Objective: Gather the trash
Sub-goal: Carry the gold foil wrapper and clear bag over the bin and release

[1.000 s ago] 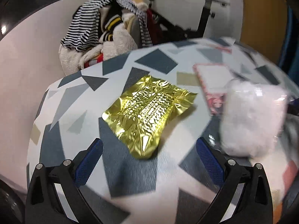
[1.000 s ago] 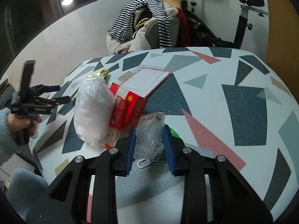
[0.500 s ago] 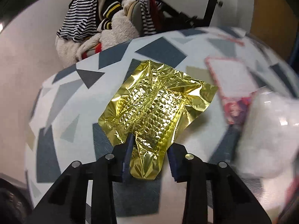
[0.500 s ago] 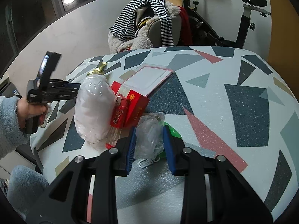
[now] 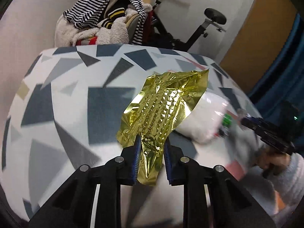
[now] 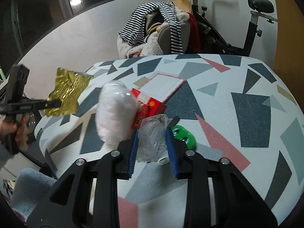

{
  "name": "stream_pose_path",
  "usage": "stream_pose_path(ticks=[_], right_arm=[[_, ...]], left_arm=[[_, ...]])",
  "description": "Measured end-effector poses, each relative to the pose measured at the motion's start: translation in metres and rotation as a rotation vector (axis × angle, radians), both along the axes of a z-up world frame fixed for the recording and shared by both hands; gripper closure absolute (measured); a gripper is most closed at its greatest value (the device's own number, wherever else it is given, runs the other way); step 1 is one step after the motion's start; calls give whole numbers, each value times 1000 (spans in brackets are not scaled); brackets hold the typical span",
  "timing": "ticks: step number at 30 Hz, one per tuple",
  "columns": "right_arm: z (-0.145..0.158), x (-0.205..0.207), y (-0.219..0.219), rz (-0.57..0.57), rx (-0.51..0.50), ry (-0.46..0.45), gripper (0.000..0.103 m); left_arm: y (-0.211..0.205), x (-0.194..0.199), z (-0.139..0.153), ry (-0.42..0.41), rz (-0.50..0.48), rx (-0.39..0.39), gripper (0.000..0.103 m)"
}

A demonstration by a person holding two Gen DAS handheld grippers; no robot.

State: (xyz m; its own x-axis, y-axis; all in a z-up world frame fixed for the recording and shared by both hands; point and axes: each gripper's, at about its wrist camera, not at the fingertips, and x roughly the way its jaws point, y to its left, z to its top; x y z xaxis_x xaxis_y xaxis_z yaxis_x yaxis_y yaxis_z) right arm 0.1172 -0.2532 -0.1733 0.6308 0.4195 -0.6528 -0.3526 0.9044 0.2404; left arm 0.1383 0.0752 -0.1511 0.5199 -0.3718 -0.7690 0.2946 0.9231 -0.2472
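Left gripper (image 5: pixel 150 152) jaws, just closing, pinch gold foil wrapper (image 5: pixel 163 106), its length pointing away.

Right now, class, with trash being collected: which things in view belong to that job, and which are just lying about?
Part of the job:
- gold foil wrapper, clamped in the left gripper, whose jaws have just been closing
- crumpled clear plastic, clamped in the right gripper

Possibly trash, unclear:
- white fluffy packet
- red box

Just lying about:
- clothes pile
- exercise bike

left hand-held gripper (image 5: pixel 150 157) has just closed on gold wrapper (image 5: pixel 163 110), lifting it.
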Motion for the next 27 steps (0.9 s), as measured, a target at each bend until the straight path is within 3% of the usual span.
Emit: stream_pose_path(ticks=[10,17,27], right_arm=[[16,-49,23,67,3,-14,71],[14,-83,34,118,-5,3,71],[9,-111,38,153,-17,16,71]], left_arm=[[-20,-107,2,22,-88,-51,81],[-31,-169,-18,119,-164,-109,84],[-39,-197,-58,247,-196,-96,86]])
